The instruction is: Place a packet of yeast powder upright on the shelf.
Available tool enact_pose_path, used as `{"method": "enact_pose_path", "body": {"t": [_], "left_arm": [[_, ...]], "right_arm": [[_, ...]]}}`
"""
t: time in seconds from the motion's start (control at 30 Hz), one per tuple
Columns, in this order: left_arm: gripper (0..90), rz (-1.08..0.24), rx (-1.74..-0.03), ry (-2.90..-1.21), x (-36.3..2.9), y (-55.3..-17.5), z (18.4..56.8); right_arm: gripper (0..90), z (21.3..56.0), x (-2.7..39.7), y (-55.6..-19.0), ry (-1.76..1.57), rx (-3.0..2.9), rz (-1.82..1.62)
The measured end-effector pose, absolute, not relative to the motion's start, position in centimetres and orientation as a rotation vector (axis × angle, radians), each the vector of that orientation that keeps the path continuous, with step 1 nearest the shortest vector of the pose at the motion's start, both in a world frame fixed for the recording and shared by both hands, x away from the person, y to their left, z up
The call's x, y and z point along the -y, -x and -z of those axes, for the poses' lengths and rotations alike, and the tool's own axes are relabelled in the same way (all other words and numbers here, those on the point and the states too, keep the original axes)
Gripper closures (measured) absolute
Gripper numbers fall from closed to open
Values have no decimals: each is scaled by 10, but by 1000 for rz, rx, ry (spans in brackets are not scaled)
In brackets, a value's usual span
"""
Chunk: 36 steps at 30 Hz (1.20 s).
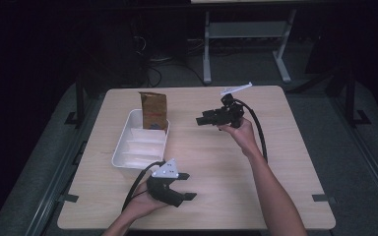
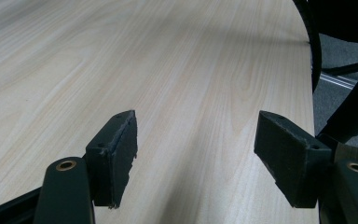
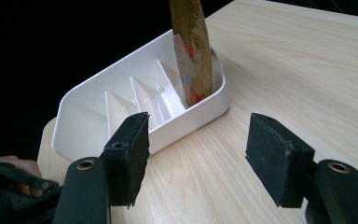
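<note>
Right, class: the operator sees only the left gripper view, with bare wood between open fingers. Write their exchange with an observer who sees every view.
Operator: What am I missing on the table?
Observer: A white tray with dividers sits near the table's left edge, just past the left gripper.
Operator: Anything in it?
Observer: A brown packet stands upright in its far end.
Operator: And the other gripper?
Observer: The right gripper points at the tray, fingers open and empty.

White tray (image 1: pixel 123 147), brown packet (image 1: pixel 153 110), pale wood table (image 1: pixel 216 162)
</note>
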<state>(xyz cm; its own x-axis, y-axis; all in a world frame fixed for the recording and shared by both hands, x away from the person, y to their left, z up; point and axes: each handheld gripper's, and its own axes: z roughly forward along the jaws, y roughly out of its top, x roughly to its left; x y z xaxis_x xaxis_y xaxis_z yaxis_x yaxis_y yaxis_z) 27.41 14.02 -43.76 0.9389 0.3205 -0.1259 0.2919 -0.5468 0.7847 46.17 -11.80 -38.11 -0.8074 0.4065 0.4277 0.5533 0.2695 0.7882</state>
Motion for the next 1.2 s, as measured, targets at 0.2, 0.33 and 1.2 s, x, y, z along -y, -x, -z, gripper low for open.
{"method": "enact_pose_path", "body": {"t": [0.2,0.33,1.2], "left_arm": [[290,-40,-437,-2180,-141,-275,438],[283,-45,-442,-2179,-141,-275,437],[240,-45,-455,-2174,-140,-275,437]], "right_arm": [[380,381,126,-455,908,2395,1571],[376,379,132,-450,913,2395,1571],[360,379,167,-416,965,2414,1537]]}}
